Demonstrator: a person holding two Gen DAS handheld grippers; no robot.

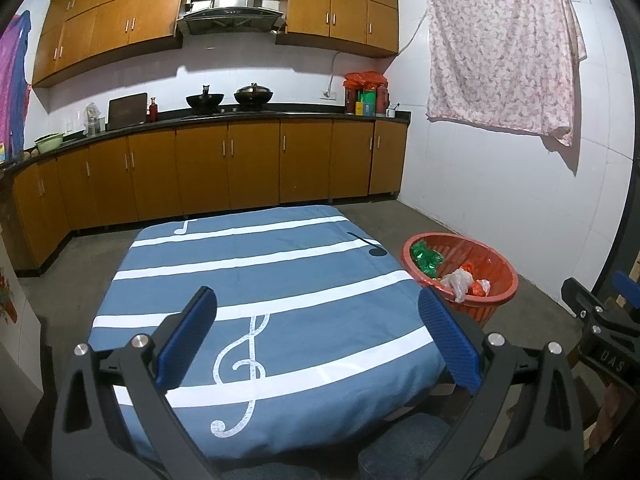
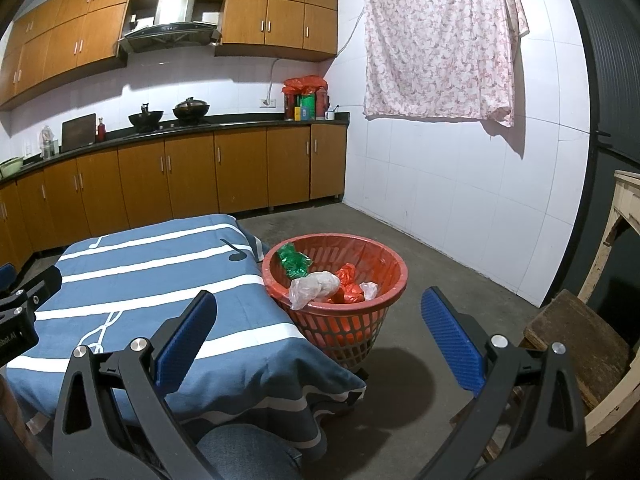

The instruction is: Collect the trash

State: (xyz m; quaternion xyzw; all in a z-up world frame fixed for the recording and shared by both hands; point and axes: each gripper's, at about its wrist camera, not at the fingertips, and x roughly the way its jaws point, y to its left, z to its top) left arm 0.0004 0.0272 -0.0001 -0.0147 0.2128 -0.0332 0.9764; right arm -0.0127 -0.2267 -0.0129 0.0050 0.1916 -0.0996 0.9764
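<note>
My tongs, left [image 1: 316, 336] and right [image 2: 318, 334], are both apart, holding nothing; the basket [image 2: 394, 264] sits just ahead of the right

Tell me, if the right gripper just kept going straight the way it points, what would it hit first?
Probably the red basket. It sits between the open fingers of the right gripper, just ahead and slightly lower, beside the table. Depth is hard to judge; it might pass over the rim.
</note>
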